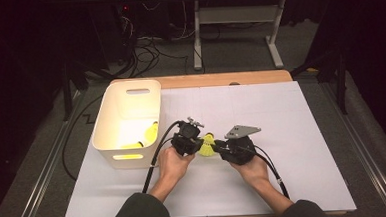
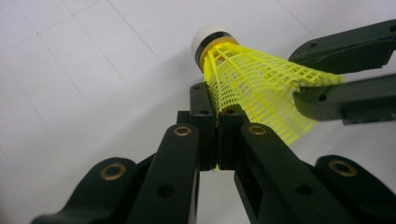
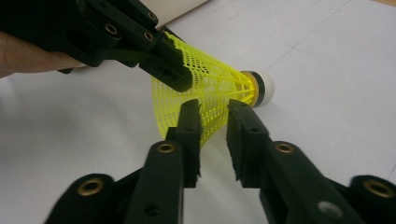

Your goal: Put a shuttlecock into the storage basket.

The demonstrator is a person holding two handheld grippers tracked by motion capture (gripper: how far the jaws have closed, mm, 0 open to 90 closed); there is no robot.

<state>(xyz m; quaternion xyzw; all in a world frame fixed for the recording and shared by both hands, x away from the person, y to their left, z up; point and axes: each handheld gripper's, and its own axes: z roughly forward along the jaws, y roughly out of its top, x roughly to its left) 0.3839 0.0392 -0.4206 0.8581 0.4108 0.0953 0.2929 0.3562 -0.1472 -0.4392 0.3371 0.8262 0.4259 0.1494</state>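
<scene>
Worked over the white counter [image 1: 302, 133], just right of the cream tub [image 1: 104, 123], with a handover between the two hands seemingly the step in hand. Found the left gripper [image 2: 217, 116] with its jaws pressed together on the lower rim of the yellow shuttlecock [image 2: 252, 74], the mesh pinched flat between the pads. Found the right gripper [image 3: 215, 116] with its jaws narrowly parted, astride the skirt from the other side, mesh in the gap, no squeeze evident. Saw the shuttlecock held just off the counter between both grippers, cork end aimed away from the left one.

Called for, by this reading: a firm but light left pinch, since thin mesh looked apt to buckle or slip; a right gripper spread wider before backing straight off along its own line, to avoid a snag on the lattice; then a level carry to the tub, with release low over the opening, not a toss.

Could not tell from above how deep the left pinch sat, the grippers' bodies covering the skirt. Lost much of the tub's inside to glare, with other yellow shuttlecocks [image 1: 150, 133] in it hard to count. Could not confirm whether the far side of the skirt brushed a right pad.
</scene>
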